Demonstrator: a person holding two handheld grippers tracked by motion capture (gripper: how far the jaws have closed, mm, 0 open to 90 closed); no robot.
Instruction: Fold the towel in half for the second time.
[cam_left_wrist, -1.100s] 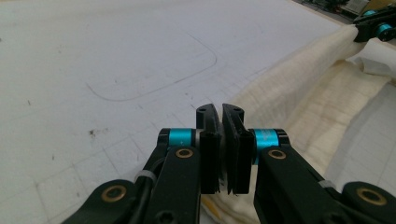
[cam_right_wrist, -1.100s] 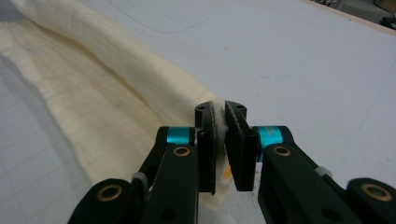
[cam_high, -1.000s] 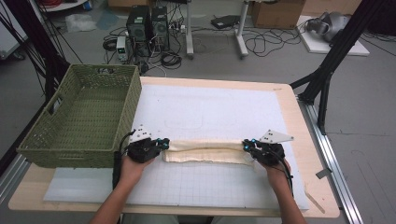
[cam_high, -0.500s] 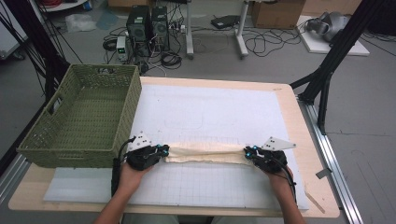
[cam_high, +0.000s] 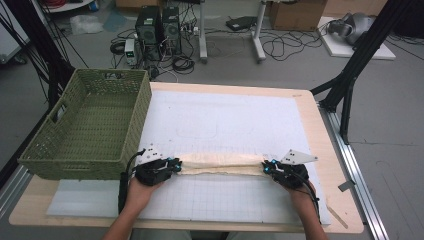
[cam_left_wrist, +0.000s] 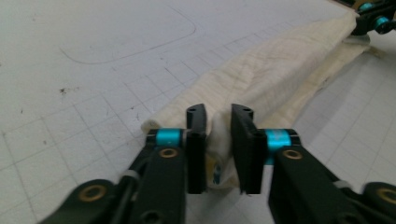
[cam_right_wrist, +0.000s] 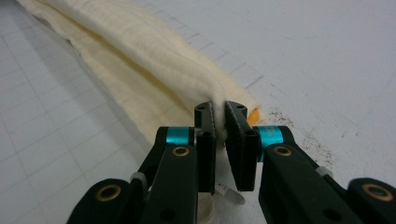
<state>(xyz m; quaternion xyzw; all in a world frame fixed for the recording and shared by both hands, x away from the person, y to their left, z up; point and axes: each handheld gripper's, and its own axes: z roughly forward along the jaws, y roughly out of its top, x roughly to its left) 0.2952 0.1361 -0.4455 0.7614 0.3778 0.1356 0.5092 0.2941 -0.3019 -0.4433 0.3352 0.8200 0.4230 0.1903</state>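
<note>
The left tool (cam_high: 172, 163) is black, with a grey three-cornered plate on top and a black cable trailing back along the bare forearm; the right tool (cam_high: 267, 168) matches it, with its own grey three-cornered plate and a black cable running down the wrist; neither forearm shows a sleeve. In the left gripper view the tool (cam_left_wrist: 218, 123) shows two flat black jaws, each on a black link arm banded with a bright blue collar; brass-coloured rings mark the pivots. In the right gripper view the tool (cam_right_wrist: 219, 119) has the same black jaws, blue collars and brass-ringed pivots; small screw holes dot the jaw tips.
</note>
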